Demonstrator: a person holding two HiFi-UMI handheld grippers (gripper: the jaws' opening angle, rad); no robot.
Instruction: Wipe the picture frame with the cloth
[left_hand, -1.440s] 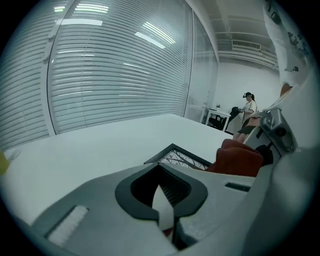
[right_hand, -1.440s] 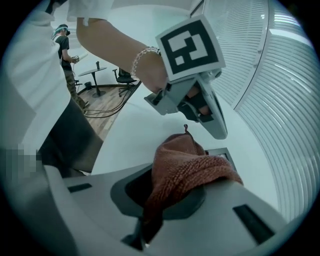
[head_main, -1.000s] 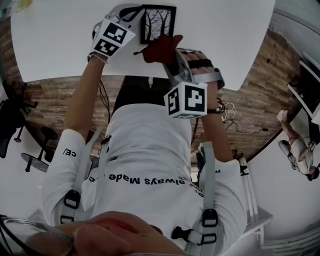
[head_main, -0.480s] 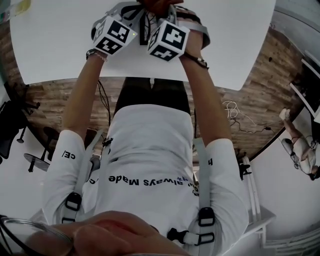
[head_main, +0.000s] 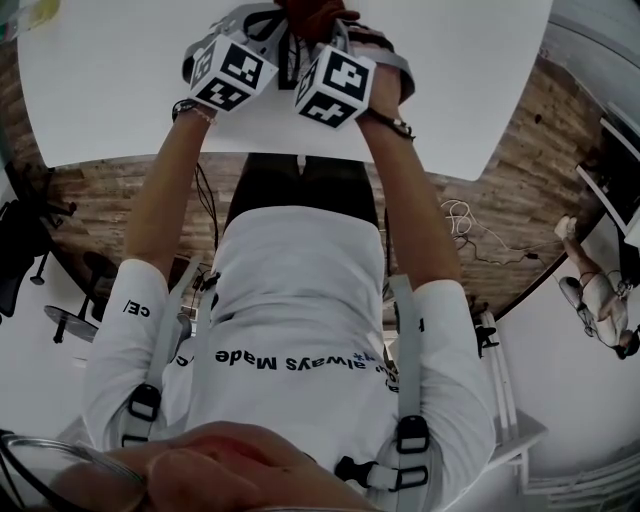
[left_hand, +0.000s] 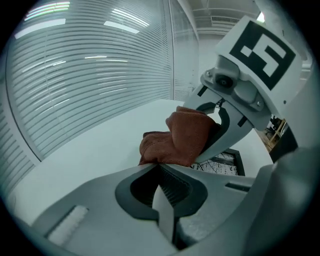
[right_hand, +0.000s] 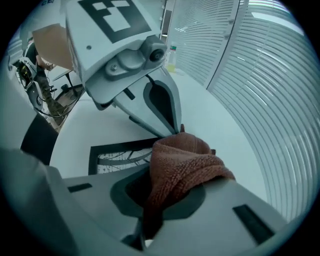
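We are seeing bright, even ceiling light washing the white table (head_main: 120, 90) nearly featureless and shadowless. Fisheye lenses are bending the blinds (left_hand: 75, 75) and darkening every corner. Strip-light reflections (left_hand: 125, 17) are glaring off those blinds; the closest foreground is blurring, while the cloth (right_hand: 180, 165) is showing crisp weave.

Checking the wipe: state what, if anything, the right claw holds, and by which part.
The cloth, pinched by a bunched fold in the right claw.
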